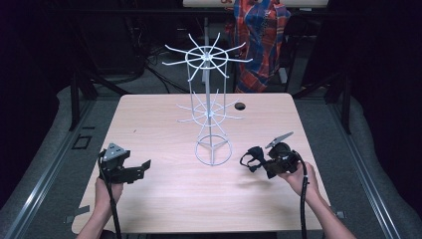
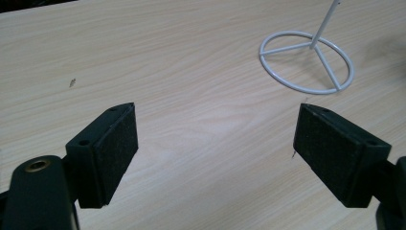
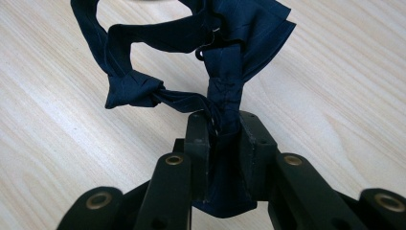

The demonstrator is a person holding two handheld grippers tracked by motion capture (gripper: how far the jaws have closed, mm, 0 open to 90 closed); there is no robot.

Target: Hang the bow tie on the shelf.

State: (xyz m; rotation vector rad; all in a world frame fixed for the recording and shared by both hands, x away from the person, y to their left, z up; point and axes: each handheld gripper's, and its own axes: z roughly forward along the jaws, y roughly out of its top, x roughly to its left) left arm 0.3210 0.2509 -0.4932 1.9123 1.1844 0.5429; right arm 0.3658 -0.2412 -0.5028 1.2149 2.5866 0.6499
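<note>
Navy fabric bow tie (image 3: 225,57) is pinched in the right hand-held gripper (image 3: 224,127) just above the pale wooden tabletop (image 1: 164,199) — picked up, not yet hung on the white wire two-tier display rack (image 1: 209,104) nearby. Left hand-held gripper (image 2: 215,143) waits, spread and empty.

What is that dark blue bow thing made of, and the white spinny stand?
The bow tie looks like soft woven cloth, dark navy and matte: it folds, creases and shows stitching where the right tool pinches it. The stand looks like thin metal wire with a smooth white coating, though it could be plastic.
</note>
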